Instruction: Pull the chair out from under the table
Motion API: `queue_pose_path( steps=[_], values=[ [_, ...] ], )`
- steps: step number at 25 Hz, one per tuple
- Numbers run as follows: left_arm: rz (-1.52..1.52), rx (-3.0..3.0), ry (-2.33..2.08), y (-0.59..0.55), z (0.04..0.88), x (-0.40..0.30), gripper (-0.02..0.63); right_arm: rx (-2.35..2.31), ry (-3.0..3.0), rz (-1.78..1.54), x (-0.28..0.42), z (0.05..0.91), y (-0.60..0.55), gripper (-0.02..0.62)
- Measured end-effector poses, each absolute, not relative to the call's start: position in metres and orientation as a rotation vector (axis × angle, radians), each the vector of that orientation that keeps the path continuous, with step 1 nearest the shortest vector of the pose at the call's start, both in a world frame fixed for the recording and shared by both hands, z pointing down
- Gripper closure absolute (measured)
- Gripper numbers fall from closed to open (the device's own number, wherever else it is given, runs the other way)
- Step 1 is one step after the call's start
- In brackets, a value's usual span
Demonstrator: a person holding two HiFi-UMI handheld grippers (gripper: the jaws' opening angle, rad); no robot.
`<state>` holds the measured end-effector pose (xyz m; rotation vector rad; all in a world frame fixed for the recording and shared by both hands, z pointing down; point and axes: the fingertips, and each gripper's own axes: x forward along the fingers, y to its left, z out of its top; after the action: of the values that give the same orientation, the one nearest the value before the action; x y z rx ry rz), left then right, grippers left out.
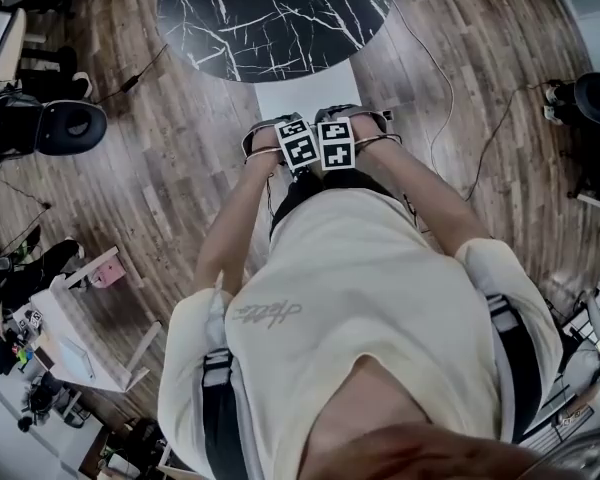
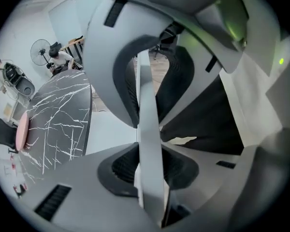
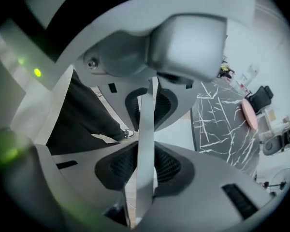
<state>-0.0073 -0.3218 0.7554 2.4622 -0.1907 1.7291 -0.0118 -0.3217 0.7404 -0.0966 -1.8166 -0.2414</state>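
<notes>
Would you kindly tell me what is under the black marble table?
The white chair reaches under the near edge of the table. How far it goes in, and its legs, the tabletop covers.

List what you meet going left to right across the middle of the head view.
Black office chair → left gripper → right gripper → dark round seat at the right edge.

The thin white edge of the chair [image 3: 147,129] is clamped at centre by the right gripper [image 3: 145,167]; a black marbled table [image 3: 222,124] is seen at right.
</notes>
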Motion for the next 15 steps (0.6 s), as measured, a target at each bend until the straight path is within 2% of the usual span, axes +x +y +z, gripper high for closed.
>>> queue_pose_path(
  steps=[3,15],
  values=[
    [1.749,2.465,-0.202,-0.3222,0.7623,-0.0069,0.512,-0.107,-1.820,-0.229,-0.0121,0.7430,-0.3197,0.508],
    [1.738,2.420,-0.169,-0.3184,0.7623,-0.0080,0.514,-0.146,-1.843,-0.163,-0.0117,0.7404,-0.3150,0.512]
  ],
)
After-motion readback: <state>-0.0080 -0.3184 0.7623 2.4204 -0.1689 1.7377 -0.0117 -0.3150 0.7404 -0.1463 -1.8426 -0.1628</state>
